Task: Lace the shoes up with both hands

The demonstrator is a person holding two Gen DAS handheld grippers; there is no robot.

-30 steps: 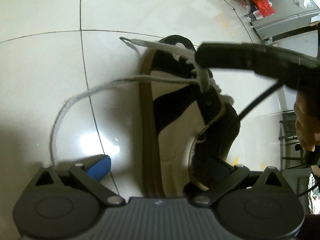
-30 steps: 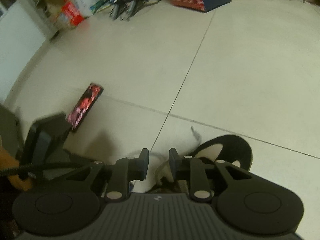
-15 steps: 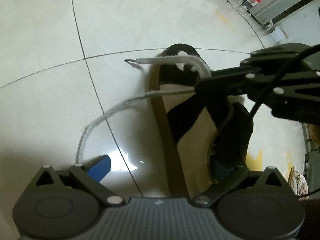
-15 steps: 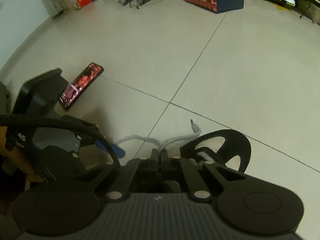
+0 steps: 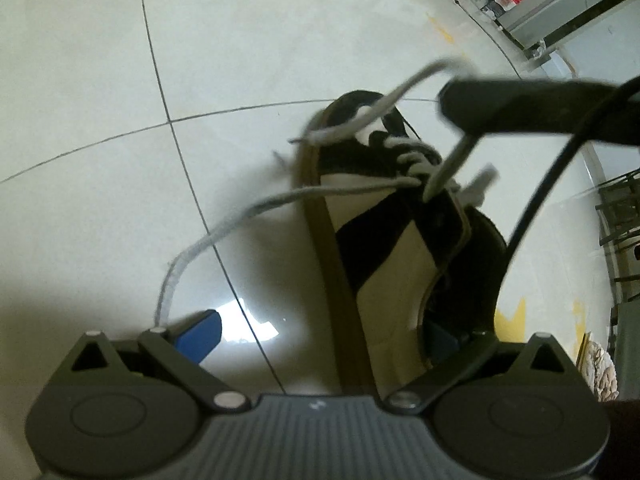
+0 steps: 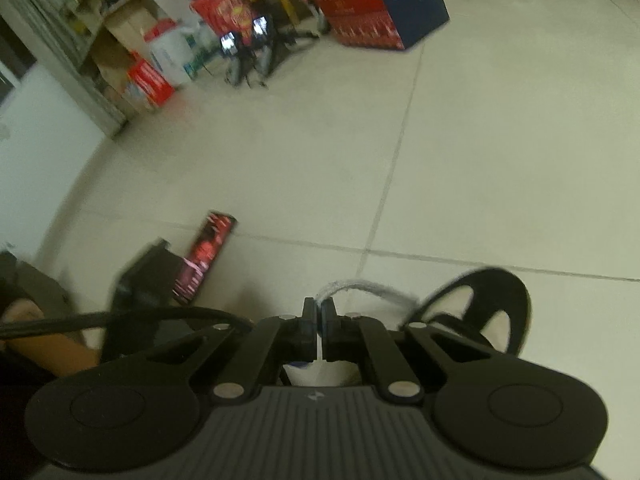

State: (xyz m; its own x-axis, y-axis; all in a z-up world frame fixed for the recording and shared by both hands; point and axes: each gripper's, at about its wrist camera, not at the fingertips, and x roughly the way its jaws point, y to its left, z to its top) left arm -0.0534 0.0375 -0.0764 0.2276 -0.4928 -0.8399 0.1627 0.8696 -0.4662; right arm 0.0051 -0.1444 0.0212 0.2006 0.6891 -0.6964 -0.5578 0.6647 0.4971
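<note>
A black and cream shoe [image 5: 384,264] lies on the tiled floor, toe pointing away in the left wrist view. My left gripper [image 5: 320,338] is open wide across the shoe's heel end: one blue pad [image 5: 196,336] is over the floor, the other finger is inside the collar. A grey lace [image 5: 280,200] runs from the eyelets out to the left. Above the eyelets, my right gripper [image 5: 448,100] holds the other lace end raised and blurred. In the right wrist view, the right gripper [image 6: 319,320] is shut on the lace [image 6: 360,286], beside the shoe toe [image 6: 492,312].
A phone [image 6: 208,248] lies on the floor next to a dark stand [image 6: 148,276]. A person's forearm [image 6: 48,352] is at the lower left. Boxes and shelves [image 6: 152,76] and a red and blue box [image 6: 372,12] stand far back. A black cable [image 5: 540,200] hangs over the shoe.
My right gripper closed on the lace at the eyelets and lifted it; the lace end that lay on the floor has risen. The left gripper stayed open at the heel.
</note>
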